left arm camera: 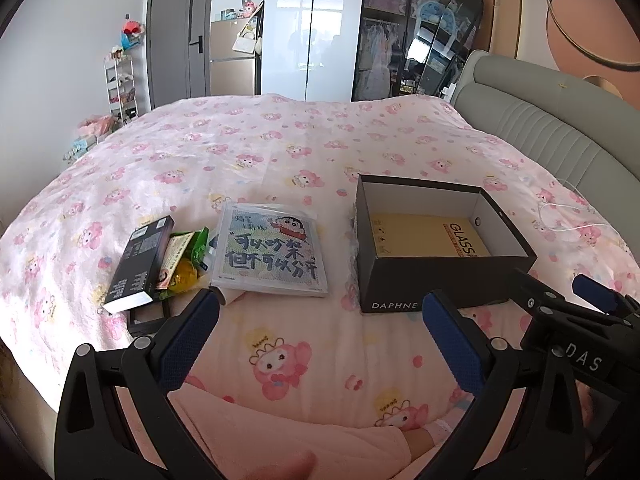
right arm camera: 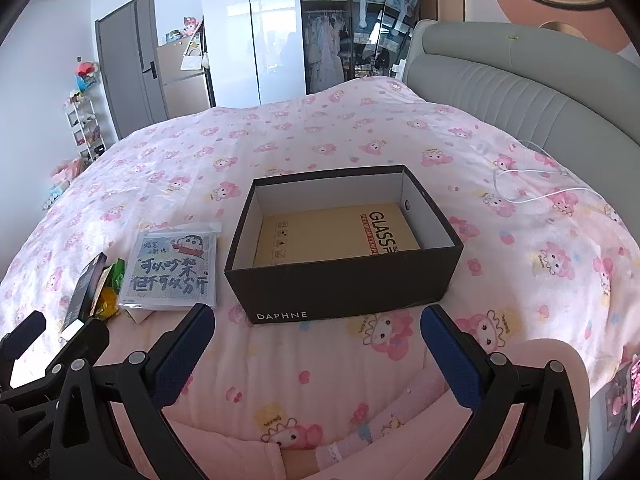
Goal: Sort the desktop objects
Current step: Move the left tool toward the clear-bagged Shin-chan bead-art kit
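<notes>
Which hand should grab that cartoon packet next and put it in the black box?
Probably left. The left tool sits open just short of the packet, while the right tool faces the box, with the packet off to its left.

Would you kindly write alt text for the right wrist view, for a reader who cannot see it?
An open black shoe box holding a flat yellow package sits on a pink cartoon-print bedspread, straight ahead of the open right claw. Left of the box lie a cartoon picture kit, a small black box and snack packets; the left claw shows at the left edge.
</notes>
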`<control>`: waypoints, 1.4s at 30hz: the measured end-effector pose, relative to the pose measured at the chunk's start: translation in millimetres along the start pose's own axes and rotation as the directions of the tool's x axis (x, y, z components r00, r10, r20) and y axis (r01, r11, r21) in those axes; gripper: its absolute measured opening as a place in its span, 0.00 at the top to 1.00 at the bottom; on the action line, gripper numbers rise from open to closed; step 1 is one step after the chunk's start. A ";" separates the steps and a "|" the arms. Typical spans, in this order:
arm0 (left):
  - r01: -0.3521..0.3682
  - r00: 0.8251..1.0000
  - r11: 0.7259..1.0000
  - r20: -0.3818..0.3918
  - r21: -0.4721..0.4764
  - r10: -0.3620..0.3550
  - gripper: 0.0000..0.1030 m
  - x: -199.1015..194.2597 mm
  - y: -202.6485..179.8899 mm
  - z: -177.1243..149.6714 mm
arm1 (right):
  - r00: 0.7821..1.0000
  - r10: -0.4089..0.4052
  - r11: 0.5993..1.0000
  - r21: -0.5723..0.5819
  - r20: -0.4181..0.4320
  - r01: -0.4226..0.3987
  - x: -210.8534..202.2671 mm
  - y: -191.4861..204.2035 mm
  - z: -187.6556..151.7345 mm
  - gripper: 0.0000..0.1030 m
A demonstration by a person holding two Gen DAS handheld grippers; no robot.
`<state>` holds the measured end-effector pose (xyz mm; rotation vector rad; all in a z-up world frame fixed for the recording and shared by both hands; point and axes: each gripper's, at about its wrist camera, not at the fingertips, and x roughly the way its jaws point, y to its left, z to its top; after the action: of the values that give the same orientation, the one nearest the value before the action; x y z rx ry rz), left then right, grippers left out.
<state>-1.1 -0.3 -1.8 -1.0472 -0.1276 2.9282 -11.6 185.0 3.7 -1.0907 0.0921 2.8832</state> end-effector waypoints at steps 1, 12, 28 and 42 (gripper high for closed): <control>0.001 1.000 1.000 -0.004 0.000 -0.001 0.00 1.2 0.3 -0.4 | 1.000 0.005 1.000 -0.005 -0.006 -0.005 1.5 0.6 0.2 0.00; 0.061 0.996 0.998 -0.062 -0.029 -0.063 0.03 17.6 18.7 1.2 | 0.996 0.055 0.996 -0.060 -0.073 -0.059 19.5 10.6 2.8 0.00; 0.089 0.985 0.980 -0.131 -0.176 -0.113 0.08 61.9 80.2 13.0 | 0.985 0.143 0.968 -0.195 -0.093 -0.159 59.4 68.6 22.0 0.00; -0.028 0.954 0.972 -0.298 -0.232 -0.043 0.26 161.0 129.5 17.9 | 0.922 0.239 0.905 -0.275 -0.304 -0.325 144.0 125.7 -2.6 0.06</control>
<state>-136.9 -121.7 -101.0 -1.5071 -0.4755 2.7506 -127.1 64.3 -89.2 -1.6471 -0.2372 3.0594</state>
